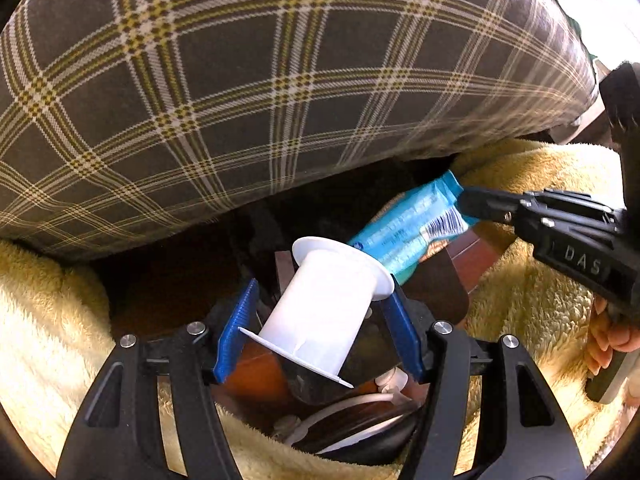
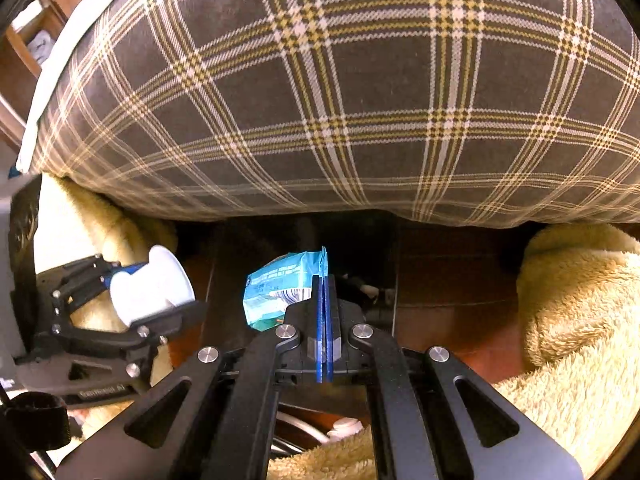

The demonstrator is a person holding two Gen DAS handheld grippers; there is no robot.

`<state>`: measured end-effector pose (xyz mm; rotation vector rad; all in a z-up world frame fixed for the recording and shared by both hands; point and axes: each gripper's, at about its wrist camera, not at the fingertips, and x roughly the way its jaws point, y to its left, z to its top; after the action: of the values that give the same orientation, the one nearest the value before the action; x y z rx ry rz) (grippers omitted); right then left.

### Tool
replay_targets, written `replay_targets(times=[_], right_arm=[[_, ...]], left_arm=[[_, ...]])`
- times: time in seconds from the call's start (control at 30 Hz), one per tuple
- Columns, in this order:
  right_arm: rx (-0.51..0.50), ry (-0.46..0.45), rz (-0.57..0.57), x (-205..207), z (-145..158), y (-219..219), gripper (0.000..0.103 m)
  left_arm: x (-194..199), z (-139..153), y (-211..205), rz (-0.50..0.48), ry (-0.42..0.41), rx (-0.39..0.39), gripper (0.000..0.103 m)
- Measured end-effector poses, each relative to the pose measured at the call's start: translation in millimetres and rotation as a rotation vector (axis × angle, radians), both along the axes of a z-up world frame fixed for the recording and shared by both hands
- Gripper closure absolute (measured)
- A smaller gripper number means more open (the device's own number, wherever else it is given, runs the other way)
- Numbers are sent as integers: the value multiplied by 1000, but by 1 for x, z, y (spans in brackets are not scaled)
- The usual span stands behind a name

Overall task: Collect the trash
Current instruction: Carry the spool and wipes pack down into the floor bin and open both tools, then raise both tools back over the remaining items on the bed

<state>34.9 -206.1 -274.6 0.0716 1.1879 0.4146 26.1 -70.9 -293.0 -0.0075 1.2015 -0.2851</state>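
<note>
- Below the plaid cushion [image 1: 280,80], the left gripper [image 1: 320,308] clamped a white spool [image 1: 324,308], axis toward 1 o'clock.
- The right gripper [image 2: 324,280], clenched, pinched a blue wrapper [image 2: 280,292] at 11 o'clock, nearer the gap.

A big grey plaid fabric cushion [image 2: 340,88] overhangs from above, walling off everything ahead. Cream fleece blanket folds [image 2: 580,300] bulge in from both sides. Between them lies a narrow dark gap of brown wooden floor [image 2: 452,280] (the only free passage), partly cluttered near its lower end by white cables [image 1: 360,404].
</note>
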Motion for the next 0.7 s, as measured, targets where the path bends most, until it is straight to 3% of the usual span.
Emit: replay_targets(times=[0.17,0.4,0.43,0.47,0.5,0.53,0.6,0.7], right_arm=[[-3,5,-1,6,11,10,97],[17,8,-23,14,7,8,95],[19,5,-24,14,8,5,88],[20,0,-27,15,9,4,67],[25,-10,-32,15,11,2,56],[28,-19,-37,15,14,-1,39],[36,-37,-50,16,22,-4,35],[58,-72,-75,15,38,-11,18]], left_arm=[[-3,-2,-3,5,13,-8,41],[-5,4,4,21,-11,-2,20],[-5,7,5,22,-16,0,19],[-6,10,6,23,-22,1,16],[-7,12,7,23,-30,3,15],[-8,15,7,23,-39,6,13],[-9,21,8,24,-53,12,9],[-12,30,10,28,-77,14,8]])
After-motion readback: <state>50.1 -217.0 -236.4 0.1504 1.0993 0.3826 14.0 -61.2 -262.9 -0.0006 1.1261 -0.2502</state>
